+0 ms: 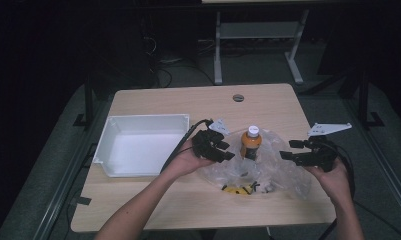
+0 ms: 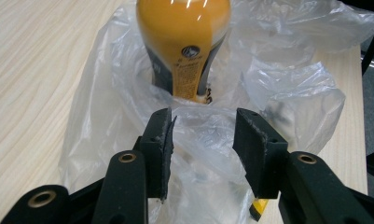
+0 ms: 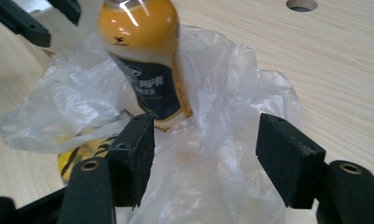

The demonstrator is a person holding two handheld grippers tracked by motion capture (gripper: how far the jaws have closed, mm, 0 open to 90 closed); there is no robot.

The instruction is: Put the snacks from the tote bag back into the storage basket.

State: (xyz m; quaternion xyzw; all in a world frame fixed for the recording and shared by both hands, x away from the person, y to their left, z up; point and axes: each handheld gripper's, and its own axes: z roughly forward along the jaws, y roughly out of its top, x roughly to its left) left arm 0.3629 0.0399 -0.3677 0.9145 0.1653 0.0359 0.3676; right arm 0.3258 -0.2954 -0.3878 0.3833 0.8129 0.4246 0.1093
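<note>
An orange drink bottle [image 1: 250,142] with a white cap stands upright in a crumpled clear plastic bag [image 1: 278,172] on the wooden table. My left gripper [image 1: 227,150] sits just left of the bottle, jaws open. The right gripper [image 1: 289,150] hovers to the bottle's right over the bag, also open. In the left gripper view the bottle [image 2: 184,42] stands beyond my gripper [image 2: 203,135], and a fold of bag [image 2: 292,93] lies loose between the pads. In the right gripper view the bottle [image 3: 142,51] leans in the picture above my gripper [image 3: 205,149], with bag film [image 3: 231,93] below.
A white empty bin [image 1: 119,131] stands at the left of the table [image 1: 163,210]. A yellow-and-black item [image 1: 238,190] lies inside the bag near the front. A round cable hole [image 1: 238,97] is at the table's back. Dark floor and table legs lie beyond.
</note>
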